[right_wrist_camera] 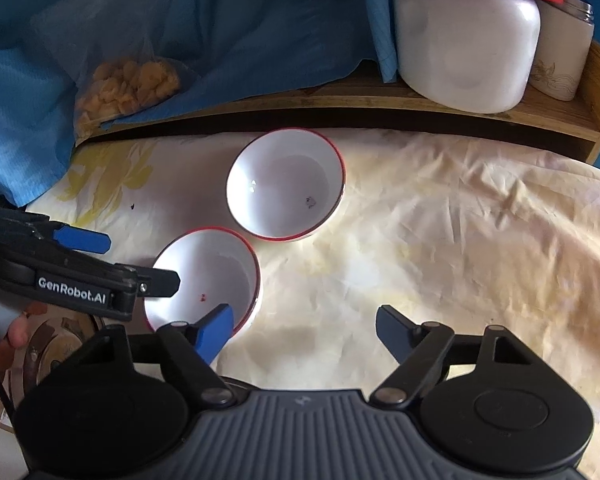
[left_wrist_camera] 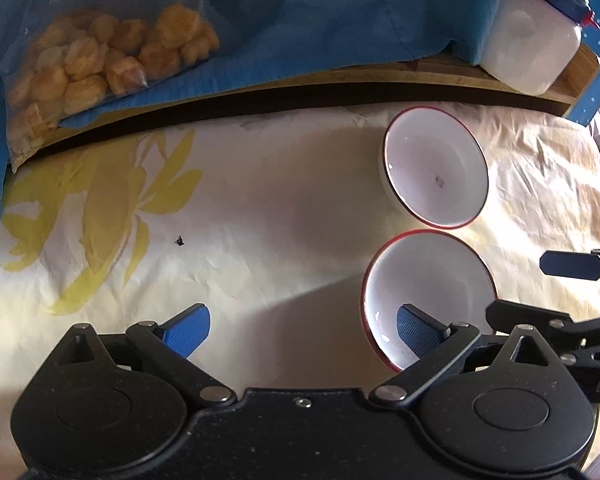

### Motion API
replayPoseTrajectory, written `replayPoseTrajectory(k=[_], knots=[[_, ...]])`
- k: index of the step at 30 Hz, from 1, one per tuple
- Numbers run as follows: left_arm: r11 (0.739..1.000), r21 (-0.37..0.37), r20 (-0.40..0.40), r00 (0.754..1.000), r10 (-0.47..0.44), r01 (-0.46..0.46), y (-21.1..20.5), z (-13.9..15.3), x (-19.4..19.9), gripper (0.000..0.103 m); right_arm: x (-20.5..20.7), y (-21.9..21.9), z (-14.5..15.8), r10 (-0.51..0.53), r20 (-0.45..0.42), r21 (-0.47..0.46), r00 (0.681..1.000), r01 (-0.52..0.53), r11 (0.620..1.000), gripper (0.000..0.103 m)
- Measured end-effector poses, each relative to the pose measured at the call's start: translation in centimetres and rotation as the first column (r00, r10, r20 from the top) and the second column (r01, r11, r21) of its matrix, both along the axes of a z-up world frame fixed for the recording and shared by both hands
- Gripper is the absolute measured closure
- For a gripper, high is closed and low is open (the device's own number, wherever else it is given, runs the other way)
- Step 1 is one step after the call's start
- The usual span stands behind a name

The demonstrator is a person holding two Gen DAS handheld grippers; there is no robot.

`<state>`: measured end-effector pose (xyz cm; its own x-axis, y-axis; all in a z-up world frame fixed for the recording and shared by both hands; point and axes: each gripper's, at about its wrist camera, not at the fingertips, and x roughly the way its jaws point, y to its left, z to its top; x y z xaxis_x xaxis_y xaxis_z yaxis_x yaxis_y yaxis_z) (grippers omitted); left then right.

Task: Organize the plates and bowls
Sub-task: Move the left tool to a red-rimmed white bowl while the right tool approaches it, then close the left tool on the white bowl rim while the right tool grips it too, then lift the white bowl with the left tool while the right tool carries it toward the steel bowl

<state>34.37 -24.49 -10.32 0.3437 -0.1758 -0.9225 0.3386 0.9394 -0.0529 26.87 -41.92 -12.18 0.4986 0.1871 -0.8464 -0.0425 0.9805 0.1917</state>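
Blue-padded and black-framed, the left two-finger gripper (left_wrist_camera: 302, 332) stands with its jaws spread wide and nothing between them — its right pad hangs over the rim of the nearer white bowl with a red rim (left_wrist_camera: 428, 292), though whether it touches I cannot tell. The right two-finger gripper (right_wrist_camera: 304, 330) is likewise wide apart and empty, its left pad just at the edge of that same near bowl. A second white red-rimmed bowl (right_wrist_camera: 286, 184) sits upright just beyond the first, almost rim to rim, on the crumpled cream cloth with yellow flowers (right_wrist_camera: 460, 220). Behind them a low wooden shelf (right_wrist_camera: 340, 100) carries a white plastic jug (right_wrist_camera: 466, 40) and a clear bag of yellow puffed snacks (left_wrist_camera: 100, 60).
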Motion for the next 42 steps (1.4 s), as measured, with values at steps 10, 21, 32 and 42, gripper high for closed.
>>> replayPoseTrajectory(k=[10, 21, 32, 42], knots=[[1.0, -0.002, -0.025, 1.0, -0.017, 0.017, -0.3, -0.4, 0.1, 0.019, 0.4, 0.5, -0.3, 0.015, -0.014, 0.019, 1.0, -0.015, 1.0, 0.043], [0.998, -0.057, -0.065, 0.998, -0.015, 0.011, -0.4, -0.5, -0.1, 0.053, 0.7, 0.9, -0.6, 0.01, -0.026, 0.075, 1.0, -0.008, 0.997, 0.066], [0.994, -0.084, -0.045, 0.996, -0.078, 0.074, -2.1, -0.1, -0.6, 0.089, 0.7, 1.2, -0.6, 0.009, -0.027, 0.113, 1.0, -0.006, 0.994, 0.087], [0.993, -0.093, -0.033, 0.997, -0.073, 0.07, -2.5, -0.1, -0.8, 0.091, 0.7, 1.3, -0.6, -0.013, -0.035, 0.125, 0.999, 0.017, 0.992, 0.091]])
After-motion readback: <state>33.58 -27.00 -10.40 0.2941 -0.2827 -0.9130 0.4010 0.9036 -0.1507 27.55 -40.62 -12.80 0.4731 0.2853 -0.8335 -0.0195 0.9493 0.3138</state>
